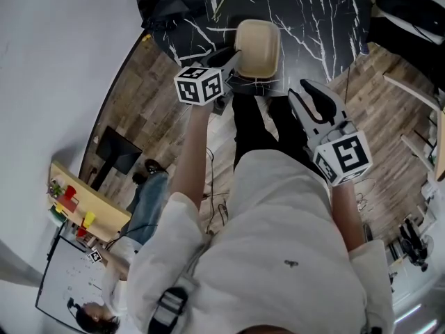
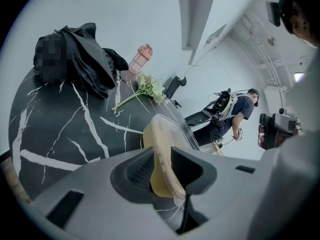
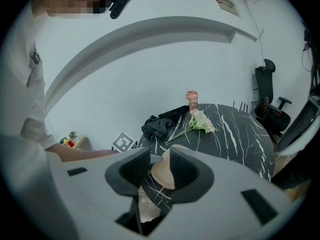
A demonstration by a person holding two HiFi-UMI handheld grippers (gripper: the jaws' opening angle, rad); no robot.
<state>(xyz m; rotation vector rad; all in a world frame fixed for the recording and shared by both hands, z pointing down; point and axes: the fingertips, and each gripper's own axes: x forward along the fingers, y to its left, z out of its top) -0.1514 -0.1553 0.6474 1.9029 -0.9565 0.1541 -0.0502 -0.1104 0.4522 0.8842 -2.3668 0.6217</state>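
The left gripper's (image 2: pixel 161 170) fingers are clamped on the near rim of the shallow beige tray (image 1: pixel 257 47) at the black marbled bench's (image 1: pixel 313 19) near edge – an edge hold that leaves its top free (flowers (image 2: pixel 147 90) lie further in) – while the right gripper (image 3: pixel 159 166) hangs back, fingers parted, empty.

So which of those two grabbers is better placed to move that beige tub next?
Left, probably. The left gripper has its jaws shut on the rim of the beige tub at the edge of the black table. The right gripper hangs short of the table, jaws apart with nothing between them.
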